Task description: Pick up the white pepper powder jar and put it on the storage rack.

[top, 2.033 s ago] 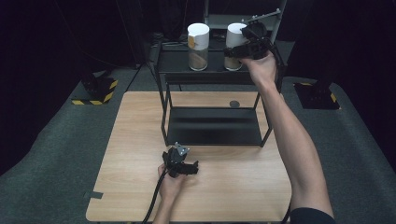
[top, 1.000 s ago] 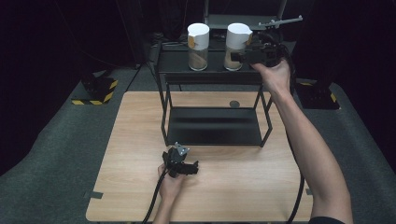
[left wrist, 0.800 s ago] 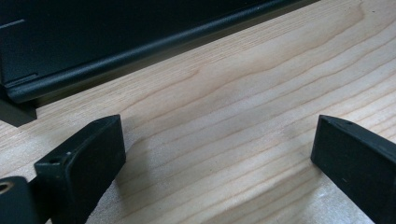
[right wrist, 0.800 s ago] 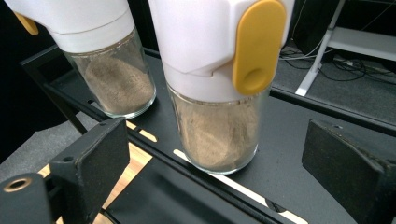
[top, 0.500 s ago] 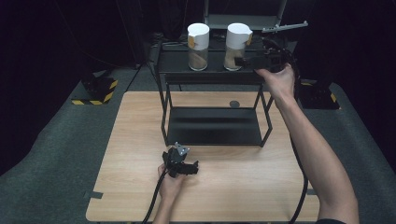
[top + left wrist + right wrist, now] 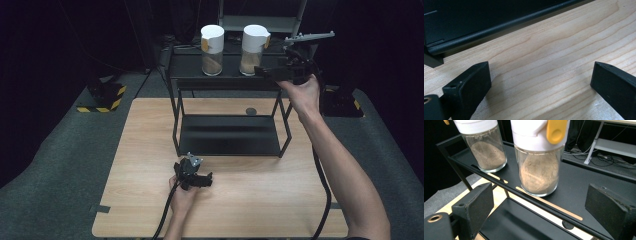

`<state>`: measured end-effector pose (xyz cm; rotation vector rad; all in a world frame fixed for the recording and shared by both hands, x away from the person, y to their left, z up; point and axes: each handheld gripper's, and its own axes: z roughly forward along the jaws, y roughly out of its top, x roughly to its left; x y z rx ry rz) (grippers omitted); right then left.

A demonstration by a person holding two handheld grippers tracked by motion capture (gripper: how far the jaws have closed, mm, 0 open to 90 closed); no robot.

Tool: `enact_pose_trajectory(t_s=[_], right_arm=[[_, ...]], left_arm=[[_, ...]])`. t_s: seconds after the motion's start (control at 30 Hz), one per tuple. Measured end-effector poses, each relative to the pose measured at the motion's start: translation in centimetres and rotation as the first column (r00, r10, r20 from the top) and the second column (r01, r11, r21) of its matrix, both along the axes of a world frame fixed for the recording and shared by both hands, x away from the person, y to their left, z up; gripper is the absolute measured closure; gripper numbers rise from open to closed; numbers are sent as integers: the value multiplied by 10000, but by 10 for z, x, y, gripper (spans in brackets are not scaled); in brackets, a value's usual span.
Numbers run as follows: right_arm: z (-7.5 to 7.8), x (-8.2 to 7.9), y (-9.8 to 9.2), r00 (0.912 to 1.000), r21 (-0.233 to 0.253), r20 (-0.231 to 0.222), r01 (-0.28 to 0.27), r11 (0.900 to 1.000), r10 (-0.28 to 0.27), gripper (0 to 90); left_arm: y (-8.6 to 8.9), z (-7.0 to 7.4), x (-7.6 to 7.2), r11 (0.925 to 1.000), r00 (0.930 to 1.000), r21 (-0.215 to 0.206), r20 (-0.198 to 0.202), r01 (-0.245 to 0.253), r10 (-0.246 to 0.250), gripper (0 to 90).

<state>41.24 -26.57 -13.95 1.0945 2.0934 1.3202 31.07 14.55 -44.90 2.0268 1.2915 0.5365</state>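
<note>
Two glass jars with white lids hold brown powder on the top shelf of a black metal rack. The left jar stands beside the right jar, whose lid has a yellow tab. My right gripper is held open just right of the right jar, jaws pointing at it with nothing between them. My left gripper rests open on the wooden table, in front of the rack's lower shelf.
A small dark round spot lies on the table behind the rack. A yellow-black striped block sits on the grey floor at the left. A grey frame stands behind the rack. Cables trail from both grippers.
My right gripper has drawn back to the right, away from the right jar, and lowered slightly. The jar stays on the top shelf. The left gripper has not moved.
</note>
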Motion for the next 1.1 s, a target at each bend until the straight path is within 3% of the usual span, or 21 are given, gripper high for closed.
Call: enact_pose_trajectory(t_s=[0.83, 1.1], right_arm=[[-10, -9, -10, 9999, -162, 62, -79, 9998, 80, 82], [-17, -12, -18, 9999, 6, -10, -142, 9999, 142, 83]], left_arm=[[0, 0, 0, 10000, 10000, 7, 0, 1, -1, 30], [0, 0, 0, 10000, 10000, 10, -1, 2, -2, 30]])
